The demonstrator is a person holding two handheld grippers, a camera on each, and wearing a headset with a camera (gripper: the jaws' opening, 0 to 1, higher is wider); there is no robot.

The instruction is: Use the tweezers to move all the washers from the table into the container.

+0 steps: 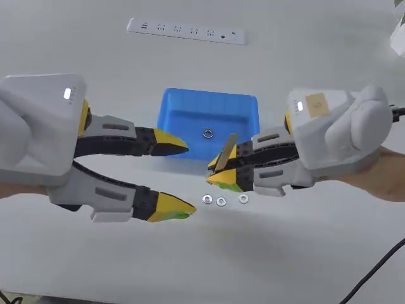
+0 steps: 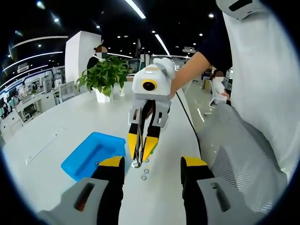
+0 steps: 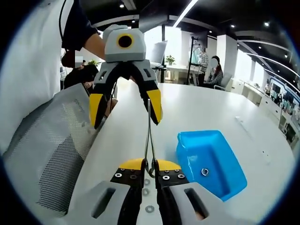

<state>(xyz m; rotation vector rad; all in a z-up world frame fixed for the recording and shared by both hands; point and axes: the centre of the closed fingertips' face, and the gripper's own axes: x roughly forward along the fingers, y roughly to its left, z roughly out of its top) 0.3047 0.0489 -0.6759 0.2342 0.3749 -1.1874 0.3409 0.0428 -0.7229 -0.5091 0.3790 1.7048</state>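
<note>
Three small steel washers [image 1: 221,201] lie in a row on the white table just in front of the blue container [image 1: 190,107]. One washer [image 1: 207,133] lies inside it. My right gripper [image 1: 218,172] is shut on silver tweezers [image 1: 225,151] and hovers over the container's front edge, just above the row. My left gripper [image 1: 180,176] hangs open and holds nothing, left of the washers. The right gripper view looks along the tweezers [image 3: 149,136] toward the left gripper [image 3: 125,105], with the container [image 3: 220,150] and loose washers [image 3: 146,191] below. The left gripper view faces the right gripper [image 2: 143,140] above the washers [image 2: 145,174].
A white power strip [image 1: 186,30] lies at the table's far side. A black cable [image 1: 373,272] crosses the near right corner. A potted plant [image 2: 105,77] stands further along the table. A mesh chair back [image 2: 234,150] and the person's body are close by.
</note>
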